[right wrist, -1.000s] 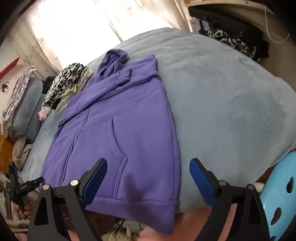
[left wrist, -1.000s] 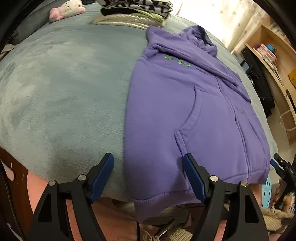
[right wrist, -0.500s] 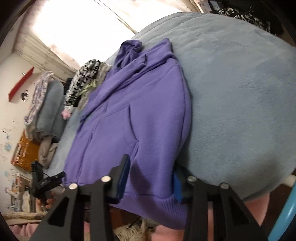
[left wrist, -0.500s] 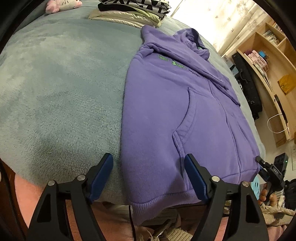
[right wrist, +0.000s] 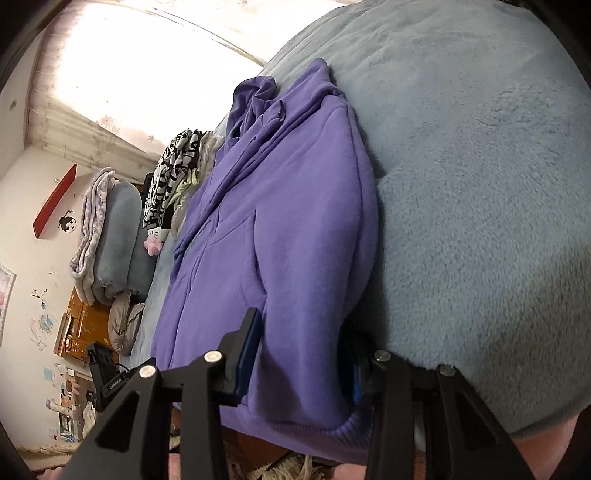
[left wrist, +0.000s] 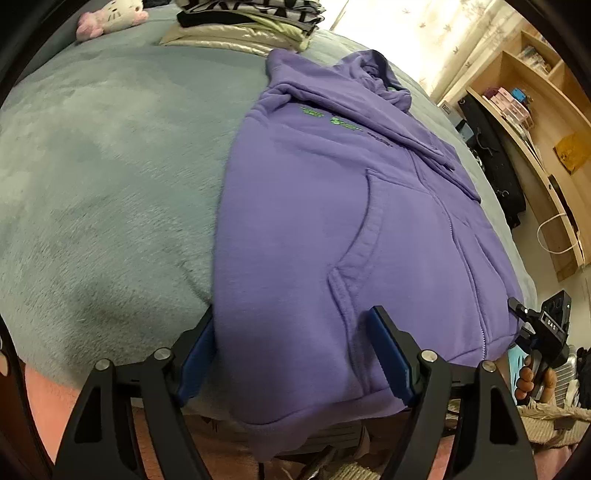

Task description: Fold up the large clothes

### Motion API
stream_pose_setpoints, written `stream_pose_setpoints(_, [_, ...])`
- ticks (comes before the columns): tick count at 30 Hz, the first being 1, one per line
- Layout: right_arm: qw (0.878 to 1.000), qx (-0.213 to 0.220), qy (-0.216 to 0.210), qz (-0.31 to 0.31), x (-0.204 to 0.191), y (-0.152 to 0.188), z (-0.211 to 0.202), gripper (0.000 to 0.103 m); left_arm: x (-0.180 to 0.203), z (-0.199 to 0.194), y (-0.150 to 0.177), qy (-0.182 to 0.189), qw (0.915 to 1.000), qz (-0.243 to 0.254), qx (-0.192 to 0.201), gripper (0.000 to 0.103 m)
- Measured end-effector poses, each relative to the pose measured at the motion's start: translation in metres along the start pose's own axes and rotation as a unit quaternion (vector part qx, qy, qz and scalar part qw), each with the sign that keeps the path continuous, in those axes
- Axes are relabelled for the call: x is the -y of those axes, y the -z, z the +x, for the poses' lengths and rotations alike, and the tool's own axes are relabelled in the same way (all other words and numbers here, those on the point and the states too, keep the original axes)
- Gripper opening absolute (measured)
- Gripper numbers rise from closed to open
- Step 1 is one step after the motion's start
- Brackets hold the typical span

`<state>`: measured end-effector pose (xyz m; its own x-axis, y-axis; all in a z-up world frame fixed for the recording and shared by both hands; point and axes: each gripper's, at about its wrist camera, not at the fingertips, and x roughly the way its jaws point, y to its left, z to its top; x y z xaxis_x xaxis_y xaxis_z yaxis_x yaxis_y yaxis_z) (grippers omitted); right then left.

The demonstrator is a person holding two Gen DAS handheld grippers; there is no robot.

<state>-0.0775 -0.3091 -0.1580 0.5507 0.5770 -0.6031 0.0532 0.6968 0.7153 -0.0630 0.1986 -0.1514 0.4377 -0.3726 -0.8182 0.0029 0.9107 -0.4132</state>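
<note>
A purple hoodie (left wrist: 332,221) lies flat on a grey-blue fleece bed (left wrist: 103,177), sleeves folded in, hood at the far end and hem hanging over the near edge. It also shows in the right wrist view (right wrist: 288,229). My left gripper (left wrist: 295,354) is open, its jaws straddling the hem's left corner. My right gripper (right wrist: 303,354) has its jaws partly closed around the hem's right corner, with cloth bunched between them; the right finger is half hidden under the cloth. The right gripper also shows in the left wrist view (left wrist: 543,332).
Folded clothes (left wrist: 251,18) and a pink plush toy (left wrist: 110,18) sit at the bed's far end. Wooden shelves (left wrist: 535,92) stand to the right. Pillows and blankets (right wrist: 110,236) are stacked on the left. The bed (right wrist: 480,184) stretches right of the hoodie.
Both grippers have moved onto the hoodie's hem. The right gripper's jaws have closed from wide open to a narrow gap around the corner. The left gripper has advanced so its jaws straddle the cloth.
</note>
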Motion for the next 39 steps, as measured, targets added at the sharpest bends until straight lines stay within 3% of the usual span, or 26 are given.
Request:
stream_pose_setpoints(2, [1.0,0.002,0.0,0.005,0.001,0.0,0.0,0.041,0.006,-0.002,0.001,0.007,0.9999,0.015,-0.001,0.059])
stream_pose_setpoints(5, [1.0,0.01,0.001,0.004,0.0,0.003,-0.002,0.041,0.015,-0.001,0.001,0.009,0.9994,0.034,-0.006,0.057])
stream_pose_setpoints(9, [1.0,0.017,0.018,-0.007,-0.005,0.004,-0.002,0.04,0.012,0.005,-0.004,0.025,0.9994,0.009,-0.021,0.056])
stream_pose_setpoints(11, [0.999,0.021,0.036,-0.021,-0.013,0.006,-0.002,0.035,0.014,0.007,-0.007,0.026,0.9993,0.005,-0.027,0.031])
stream_pose_setpoints(13, [0.998,0.021,0.041,-0.037,-0.021,0.008,-0.002,0.014,0.016,0.006,-0.012,0.039,0.9987,-0.012,-0.03,0.015])
stream_pose_setpoints(19, [0.995,0.044,0.046,-0.072,-0.049,0.005,-0.012,0.009,0.039,-0.009,-0.016,0.051,0.9984,-0.024,0.007,0.012])
stream_pose_setpoints(25, [0.99,0.087,-0.006,-0.108,-0.089,0.001,-0.046,0.008,0.05,-0.057,-0.017,0.103,0.9914,-0.055,0.059,0.011])
stream_pose_setpoints(32, [0.983,0.1,-0.049,-0.147,-0.131,0.009,-0.082,0.008,0.073,-0.115,-0.01,0.146,0.9849,-0.033,0.088,0.011])
stream_pose_setpoints(39, [0.983,0.122,-0.078,-0.109,-0.13,-0.011,-0.106,0.008,0.054,-0.138,-0.046,0.165,0.9755,-0.096,0.109,0.011])
